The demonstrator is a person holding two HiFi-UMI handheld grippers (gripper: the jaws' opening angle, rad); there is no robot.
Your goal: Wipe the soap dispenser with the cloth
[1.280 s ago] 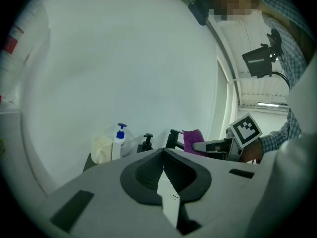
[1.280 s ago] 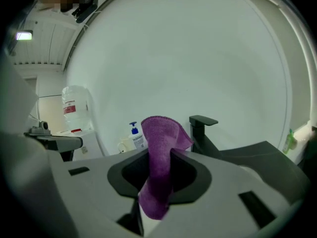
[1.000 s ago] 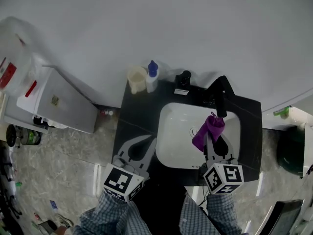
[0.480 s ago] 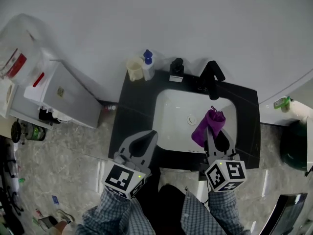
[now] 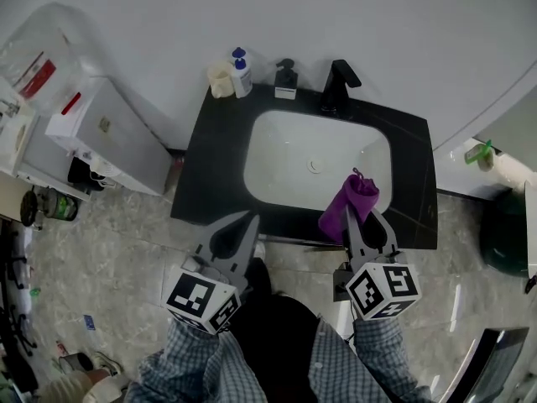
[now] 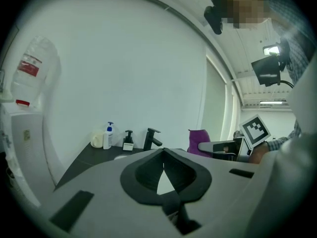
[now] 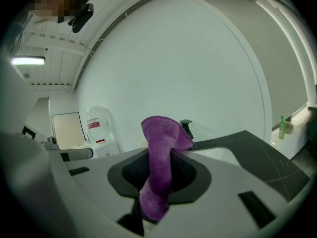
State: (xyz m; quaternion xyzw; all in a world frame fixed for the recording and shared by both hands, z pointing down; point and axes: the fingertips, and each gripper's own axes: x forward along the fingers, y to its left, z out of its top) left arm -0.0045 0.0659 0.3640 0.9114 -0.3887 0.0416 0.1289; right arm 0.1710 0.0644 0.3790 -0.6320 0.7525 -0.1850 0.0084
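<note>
Right claw [image 5: 362,212] is clamped tight on the purple cloth [image 5: 344,208]. In the right gripper view the cloth [image 7: 159,138] is pinched between both pads, one end sticking up past the tips and the rest hanging back twd the hinge. From the head cam that claw sits at approx 5 o'clock of the white basin [image 5: 270,145], over the front strip of the dark worktop [image 5: 216,162], cloth tip just over the basin's near rim.

Left claw [image 5: 251,218] is closed, tips meeting, nothing in it. The left gripper view confirms: pads touch at the front w/ only a small gap behind them. It hangs at approx 7 o'clock of the basin, right at the worktop's front edge.

Soap dispenser [image 5: 286,75], black w/ a pale label, stands upright on the back edge of the worktop by the wall, approx 12 o'clock of the basin and well apart from both claws. Black tap [image 5: 337,84] is just to its 3 o'clock. At its 9 o'clock are a white pump bottle [image 5: 242,72] w/ blue top and a cream cup [image 5: 220,80] side by side in the back corner. Cloth isn't touching the dispenser.
</note>
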